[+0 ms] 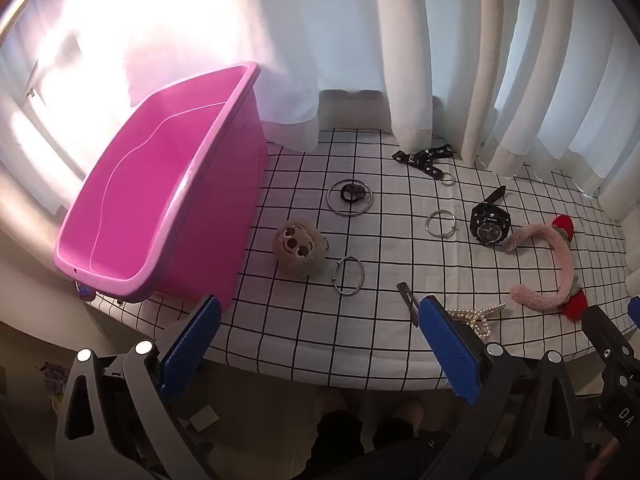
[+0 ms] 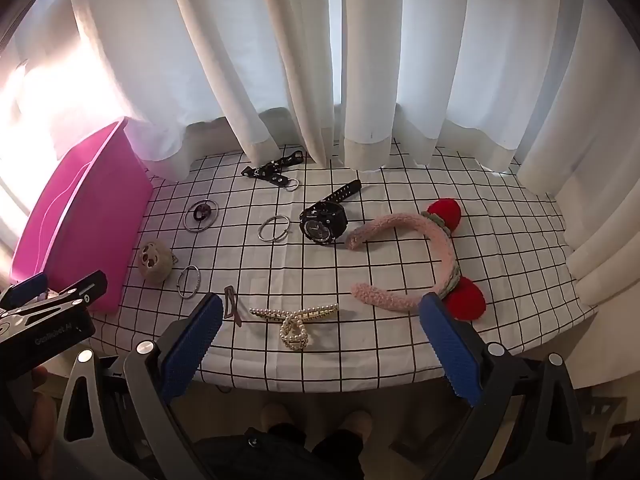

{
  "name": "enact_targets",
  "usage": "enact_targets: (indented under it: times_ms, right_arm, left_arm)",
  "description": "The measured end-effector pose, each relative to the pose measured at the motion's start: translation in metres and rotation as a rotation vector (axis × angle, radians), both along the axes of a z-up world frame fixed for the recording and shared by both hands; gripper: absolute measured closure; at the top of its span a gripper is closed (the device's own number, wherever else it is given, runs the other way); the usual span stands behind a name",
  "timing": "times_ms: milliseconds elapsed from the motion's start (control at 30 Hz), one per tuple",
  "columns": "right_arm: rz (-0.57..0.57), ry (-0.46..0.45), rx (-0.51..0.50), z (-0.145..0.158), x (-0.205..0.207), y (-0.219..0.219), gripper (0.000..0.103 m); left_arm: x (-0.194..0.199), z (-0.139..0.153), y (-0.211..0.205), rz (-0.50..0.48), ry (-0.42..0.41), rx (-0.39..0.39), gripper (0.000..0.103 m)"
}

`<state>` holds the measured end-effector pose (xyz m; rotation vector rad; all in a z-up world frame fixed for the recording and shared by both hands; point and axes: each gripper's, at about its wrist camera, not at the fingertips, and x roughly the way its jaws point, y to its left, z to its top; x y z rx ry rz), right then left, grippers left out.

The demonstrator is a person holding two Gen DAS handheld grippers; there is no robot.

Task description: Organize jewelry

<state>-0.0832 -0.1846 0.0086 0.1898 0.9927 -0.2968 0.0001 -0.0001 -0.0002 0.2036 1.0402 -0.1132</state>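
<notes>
An empty pink bin [image 1: 156, 196] stands at the table's left [image 2: 80, 216]. On the checked cloth lie a black watch [image 1: 490, 224] [image 2: 323, 222], a pink headband with red bobbles [image 1: 556, 260] [image 2: 416, 256], a pearl clip [image 1: 478, 318] [image 2: 294, 320], silver bangles [image 1: 350, 276] [image 2: 188, 282], a plush face charm [image 1: 298, 248] [image 2: 154, 264] and a brown hair clip [image 2: 231, 306]. My left gripper [image 1: 320, 312] is open and empty at the front edge. My right gripper [image 2: 320, 312] is open and empty, above the pearl clip's near side.
A large ring with a dark hair tie inside [image 1: 351, 197] [image 2: 201, 214], a smaller ring [image 1: 441, 222] [image 2: 275, 228] and a black strap with a keyring [image 1: 426, 158] [image 2: 272, 174] lie further back. White curtains [image 2: 320, 80] hang behind the table. The person's feet show below.
</notes>
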Motion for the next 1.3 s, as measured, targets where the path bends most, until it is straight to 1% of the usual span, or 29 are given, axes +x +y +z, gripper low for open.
enact_targets:
  times_ms: [233, 833, 1300]
  right_arm:
    - [0.001, 0.001, 0.001, -0.0004, -0.0003, 0.0, 0.009]
    - [0.003, 0.008, 0.01, -0.0042, 0.0003, -0.0062, 0.009]
    - [0.006, 0.007, 0.002, -0.0015, 0.0004, -0.0021, 0.009]
  left_arm:
    - [-0.0023, 0.0011, 0.0013, -0.004, -0.012, 0.001, 0.006]
    - [0.0025, 0.0004, 0.0012, -0.001, -0.012, 0.011, 0.006]
    - [0.003, 0.0024, 0.0019, -0.002, -0.014, 0.01, 0.006]
